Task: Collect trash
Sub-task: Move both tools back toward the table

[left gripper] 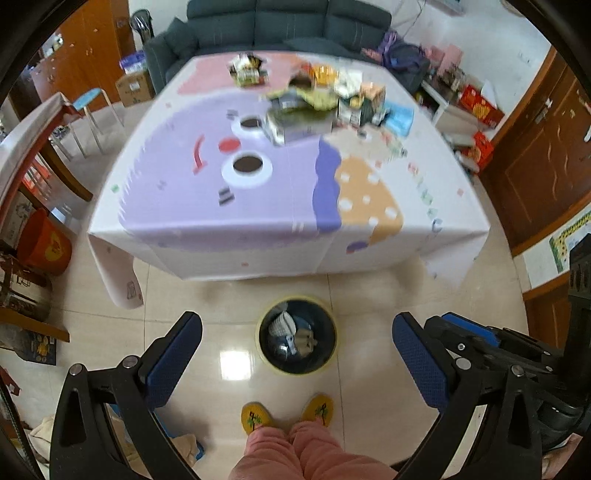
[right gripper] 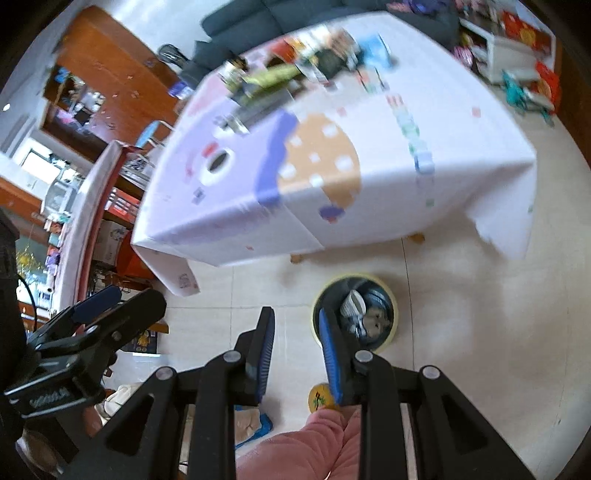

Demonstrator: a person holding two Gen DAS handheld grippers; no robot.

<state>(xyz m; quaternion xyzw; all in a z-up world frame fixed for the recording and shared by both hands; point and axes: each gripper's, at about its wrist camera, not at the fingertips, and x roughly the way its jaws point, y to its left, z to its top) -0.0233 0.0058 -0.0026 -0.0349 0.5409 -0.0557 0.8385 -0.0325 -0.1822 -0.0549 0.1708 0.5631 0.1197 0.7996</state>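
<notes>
A heap of wrappers and small cartons (left gripper: 314, 99) (right gripper: 288, 70) lies at the far side of the table (left gripper: 184, 192) (right gripper: 443, 155), which wears a purple, orange and white cartoon cloth. On the floor in front of the table stands a round yellow-rimmed bin (left gripper: 259, 332) (right gripper: 354, 277) with crumpled trash (left gripper: 295, 336) (right gripper: 369, 317) inside. My left gripper (left gripper: 295, 321) hangs high over the bin, open wide, with nothing between its blue pads. My right gripper (right gripper: 294, 312) is beside it to the right, open a little, its gap empty.
A person's pink-trousered legs and yellow slippers (left gripper: 288, 413) stand just before the bin. A red bucket (left gripper: 44, 243) and a blue stool (left gripper: 86, 98) are on the left, a dark sofa (left gripper: 280, 26) is behind the table, and wooden doors (left gripper: 535, 166) are on the right.
</notes>
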